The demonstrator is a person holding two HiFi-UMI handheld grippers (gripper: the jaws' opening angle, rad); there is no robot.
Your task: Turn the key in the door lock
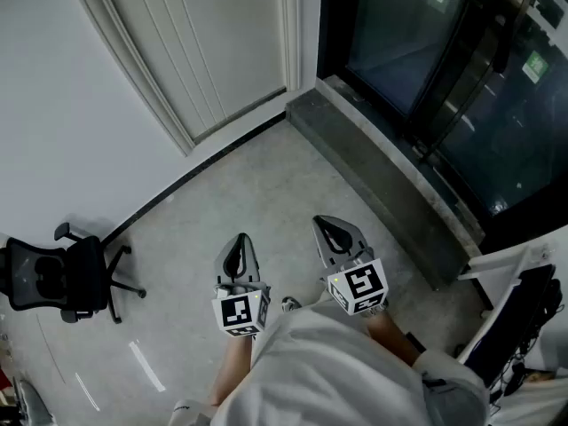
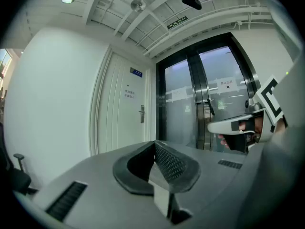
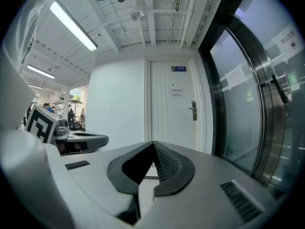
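Two hand-held grippers are out in front of us at about waist height, pointing nearly level. The left gripper (image 1: 240,242) and the right gripper (image 1: 327,229) both have their dark ribbed jaws pressed together, and each gripper view shows nothing between them.

We judge the task has not yet begun and this is the approach. The white panelled door (image 1: 222,43) stands closed at the far end of the floor, well apart from both grippers. Its dark lever handle with lock plate (image 3: 193,110) sits on the door's right edge. The lock must be there, but we cannot tell at this range whether a key is in it. The next move calls for walking up to the door and raising one gripper to the lock. Its jaws would then have to part and close flat on the key's head before any twist.

Underfoot is a pale grey speckled hard floor (image 1: 266,185), bare between us and the door. A low grey stone sill (image 1: 382,185) runs along the right, under tall dark-framed glass doors (image 1: 426,43). A black wheeled office chair (image 1: 62,278) stands by the plain white wall on the left. Overhead, a long strip light (image 3: 74,25) hangs in an open white ceiling.
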